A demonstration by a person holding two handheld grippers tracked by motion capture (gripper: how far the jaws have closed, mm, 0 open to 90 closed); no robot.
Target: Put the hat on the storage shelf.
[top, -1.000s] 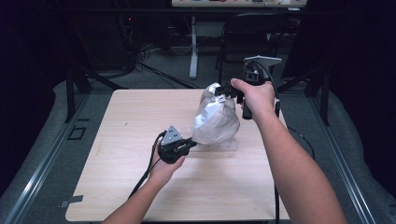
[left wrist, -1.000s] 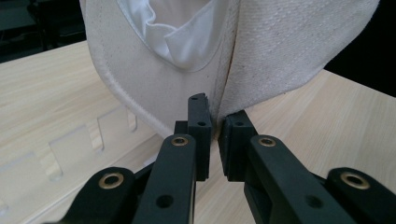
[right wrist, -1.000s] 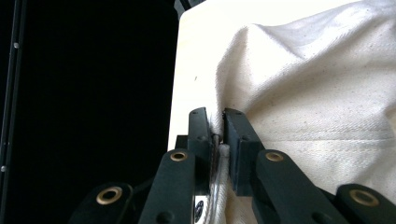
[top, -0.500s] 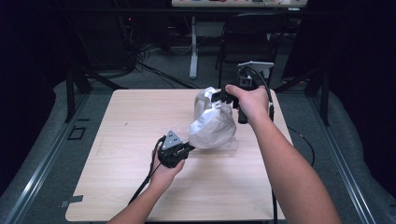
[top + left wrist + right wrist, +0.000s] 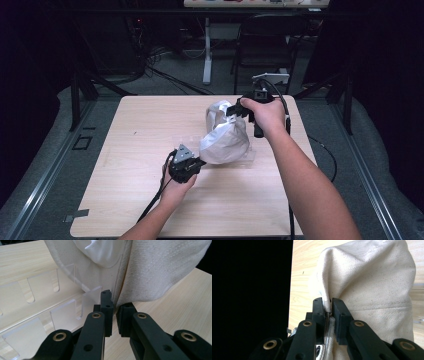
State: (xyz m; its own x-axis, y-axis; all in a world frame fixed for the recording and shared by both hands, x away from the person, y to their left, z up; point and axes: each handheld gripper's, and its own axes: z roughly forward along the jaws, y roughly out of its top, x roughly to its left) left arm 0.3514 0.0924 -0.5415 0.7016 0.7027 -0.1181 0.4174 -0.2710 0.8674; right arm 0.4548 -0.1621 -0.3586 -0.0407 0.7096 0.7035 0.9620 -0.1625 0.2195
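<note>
I hold the cloth bag (image 5: 226,140) at two ends, and what comes next turns on how it hangs between my hands: it stands right of the table's (image 5: 125,200) middle, its long axis running from my left gripper (image 5: 192,166) low at its near-left bottom up and away to my right gripper (image 5: 235,111) at its far top, nearer the table's far-right corner. My left gripper's jaws are pinched narrow on the bag's lower seam (image 5: 115,300), right beside the clear slotted plastic sheet (image 5: 37,305) that lies flat on the wood under and to the near-left of the bag. In the right gripper view my jaws are drawn close on a gathered fold of the bag's upper hem (image 5: 329,312), with the body of the bag (image 5: 372,282) bulging away beyond them. The right hand (image 5: 267,115) carries the bag's height; the left hand (image 5: 177,187) is the one nearer the sheet. The cloth is a pale, off-white woven canvas, matte with a visible twill grain and a stitched hem, soft enough to crease and billow into a rounded sack. The sheet is stiff, glossy and see-through, cut with rounded slots and square tabs. The table is light, smooth wood grain. I judge any lowering must keep the bottom seam clear of the sheet's tabs
</note>
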